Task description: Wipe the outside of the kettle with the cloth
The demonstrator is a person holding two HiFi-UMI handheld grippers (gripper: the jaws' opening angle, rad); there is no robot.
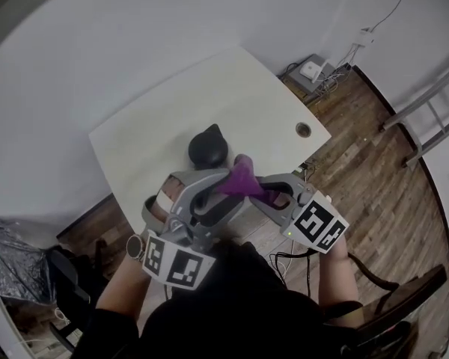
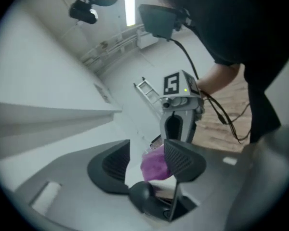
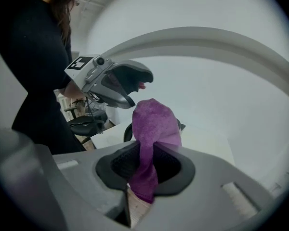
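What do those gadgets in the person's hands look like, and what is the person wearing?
Both the left gripper and the right gripper are grey plastic shells with two dark, ribbed pads. Each carries a white cube printed with black square markers. A black cable trails from the right one. The person wears a black top.

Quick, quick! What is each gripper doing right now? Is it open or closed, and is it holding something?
Left gripper: open, holding nothing.
Right gripper: closed on the purple cloth.
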